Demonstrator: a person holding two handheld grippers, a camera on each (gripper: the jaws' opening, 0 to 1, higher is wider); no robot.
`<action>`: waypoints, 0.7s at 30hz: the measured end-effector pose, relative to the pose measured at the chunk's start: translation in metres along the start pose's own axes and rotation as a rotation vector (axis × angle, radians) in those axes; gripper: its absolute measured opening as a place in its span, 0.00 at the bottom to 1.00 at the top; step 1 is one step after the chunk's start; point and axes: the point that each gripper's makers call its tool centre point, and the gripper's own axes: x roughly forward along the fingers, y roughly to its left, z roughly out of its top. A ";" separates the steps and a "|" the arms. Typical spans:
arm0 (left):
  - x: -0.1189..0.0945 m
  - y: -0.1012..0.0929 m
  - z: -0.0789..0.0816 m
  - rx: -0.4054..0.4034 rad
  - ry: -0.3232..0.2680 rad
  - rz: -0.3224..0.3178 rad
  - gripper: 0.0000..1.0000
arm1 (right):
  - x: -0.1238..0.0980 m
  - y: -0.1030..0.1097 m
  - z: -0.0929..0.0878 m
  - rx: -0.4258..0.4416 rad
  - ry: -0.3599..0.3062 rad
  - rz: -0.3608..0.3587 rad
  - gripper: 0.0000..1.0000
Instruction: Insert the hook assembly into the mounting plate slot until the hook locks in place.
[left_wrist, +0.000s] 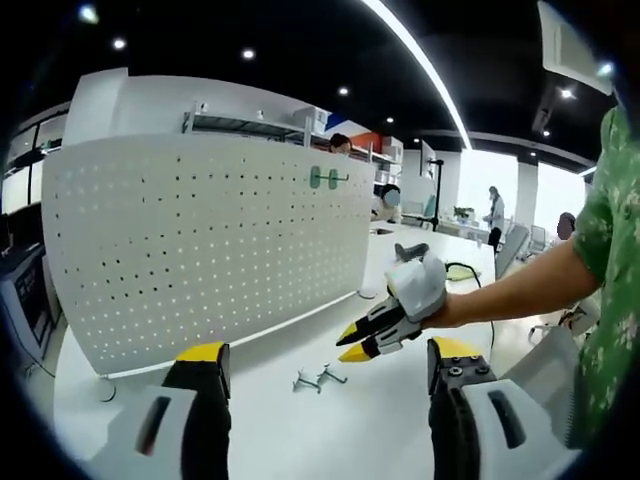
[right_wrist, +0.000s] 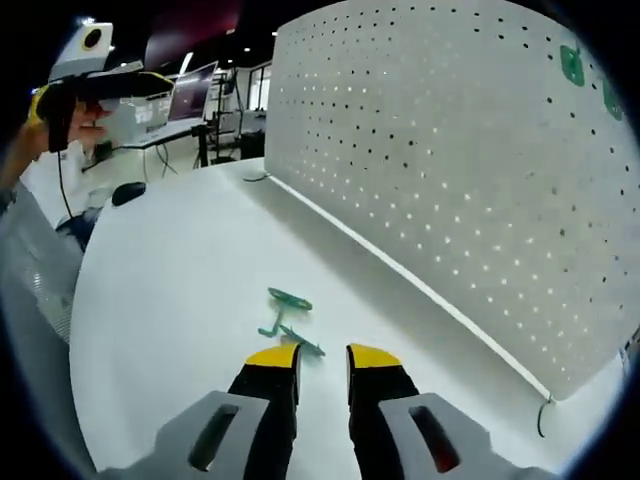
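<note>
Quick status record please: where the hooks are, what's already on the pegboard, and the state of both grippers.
loose hooks: lying on the white table, in front of the pegboard
mounted hooks: green pair near the board's upper edge
right gripper: open, nothing held, fingers low over the table just short of the loose hooks
left gripper: open, nothing held, back from the board
task state: insertion not yet started

Bright, even light falls from a ceiling strip light (left_wrist: 420, 60) and small spotlights. The white table (right_wrist: 180, 300) shows soft, faint shadows. Fisheye bending curves the pegboard (left_wrist: 200, 240); distant areas look soft.
</note>
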 end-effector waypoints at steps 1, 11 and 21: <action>0.001 0.001 -0.001 -0.003 0.003 0.001 0.83 | 0.002 0.000 -0.001 -0.003 0.003 0.005 0.16; 0.005 0.004 -0.006 -0.009 0.022 0.008 0.82 | 0.017 -0.001 -0.008 -0.048 0.023 0.043 0.12; 0.010 0.003 -0.012 -0.014 0.042 0.007 0.81 | 0.024 0.002 -0.014 -0.068 0.034 0.074 0.07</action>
